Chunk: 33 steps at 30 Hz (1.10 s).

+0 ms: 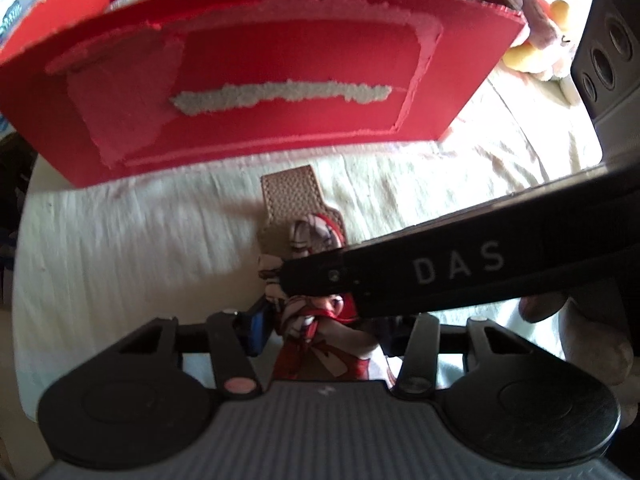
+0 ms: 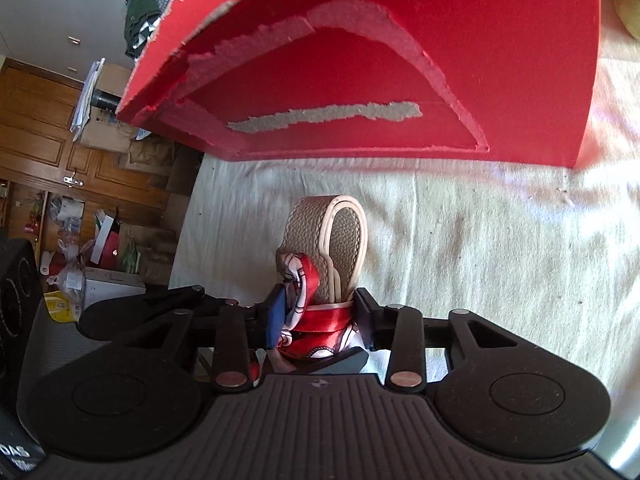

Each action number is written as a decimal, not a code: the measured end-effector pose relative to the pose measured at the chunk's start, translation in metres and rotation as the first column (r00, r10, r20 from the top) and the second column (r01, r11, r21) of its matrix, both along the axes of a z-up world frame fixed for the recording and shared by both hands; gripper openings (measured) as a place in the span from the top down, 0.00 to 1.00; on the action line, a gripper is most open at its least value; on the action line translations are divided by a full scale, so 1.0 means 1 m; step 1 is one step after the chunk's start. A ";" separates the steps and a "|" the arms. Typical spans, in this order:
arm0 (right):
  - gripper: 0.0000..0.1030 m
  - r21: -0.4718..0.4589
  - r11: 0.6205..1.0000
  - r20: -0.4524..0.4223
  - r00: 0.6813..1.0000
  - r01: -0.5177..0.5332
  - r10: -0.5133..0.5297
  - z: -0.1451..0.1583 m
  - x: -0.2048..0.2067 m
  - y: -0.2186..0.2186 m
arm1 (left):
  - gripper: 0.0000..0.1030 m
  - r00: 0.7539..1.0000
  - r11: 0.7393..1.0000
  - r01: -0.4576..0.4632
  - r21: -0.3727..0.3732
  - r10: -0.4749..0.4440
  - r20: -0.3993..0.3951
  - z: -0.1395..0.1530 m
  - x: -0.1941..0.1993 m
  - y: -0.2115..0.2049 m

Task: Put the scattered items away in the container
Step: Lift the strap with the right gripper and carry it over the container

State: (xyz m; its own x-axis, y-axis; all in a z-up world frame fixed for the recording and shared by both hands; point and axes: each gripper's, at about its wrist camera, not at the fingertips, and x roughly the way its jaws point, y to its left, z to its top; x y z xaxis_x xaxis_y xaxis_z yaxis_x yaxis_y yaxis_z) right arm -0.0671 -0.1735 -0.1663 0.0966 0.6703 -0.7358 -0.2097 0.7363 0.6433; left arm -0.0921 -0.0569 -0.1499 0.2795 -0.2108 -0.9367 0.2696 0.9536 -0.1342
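beige strap [image 2: 340,240], red-white scarf [image 2: 320,328]

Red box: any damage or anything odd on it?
Yes. The red box has its surface layer torn away on the near wall, baring grey card in a ragged strip and along a peeled outline. The top edge looks frayed too. It stands upright on the white cloth.

The red box [image 1: 256,64] stands as a wall straight ahead of both tongs, its torn front facing them. Bare white sheet [image 2: 480,240] lies open between them and the box, with more to the right.
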 end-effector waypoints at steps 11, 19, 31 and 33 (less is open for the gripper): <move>0.64 0.120 0.990 0.154 0.986 -0.075 0.056 0.048 -0.002 0.013 | 0.52 0.990 1.000 -0.009 0.000 0.009 0.140 0.068 -0.011 0.022; 0.65 0.214 0.974 0.319 0.948 -0.079 0.007 0.116 0.017 0.012 | 0.52 0.941 0.999 0.027 0.024 -0.034 0.337 0.145 0.002 0.024; 0.66 0.188 0.980 0.478 0.865 0.066 -0.150 0.171 0.071 -0.001 | 0.52 0.889 0.989 0.144 -0.019 -0.121 0.441 0.195 0.090 0.014; 0.66 0.173 0.980 0.480 0.861 0.099 -0.171 0.171 0.080 -0.001 | 0.52 0.892 0.985 0.169 -0.025 -0.142 0.429 0.192 0.107 0.011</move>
State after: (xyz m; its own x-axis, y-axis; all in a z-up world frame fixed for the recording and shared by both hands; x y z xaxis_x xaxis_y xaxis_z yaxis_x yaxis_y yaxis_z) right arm 0.0125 -0.1749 0.0042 0.5170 0.7148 -0.4709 -0.4290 0.6924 0.5801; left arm 0.0152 -0.0459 0.0424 0.6063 -0.3366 -0.7205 0.4581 0.8884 -0.0295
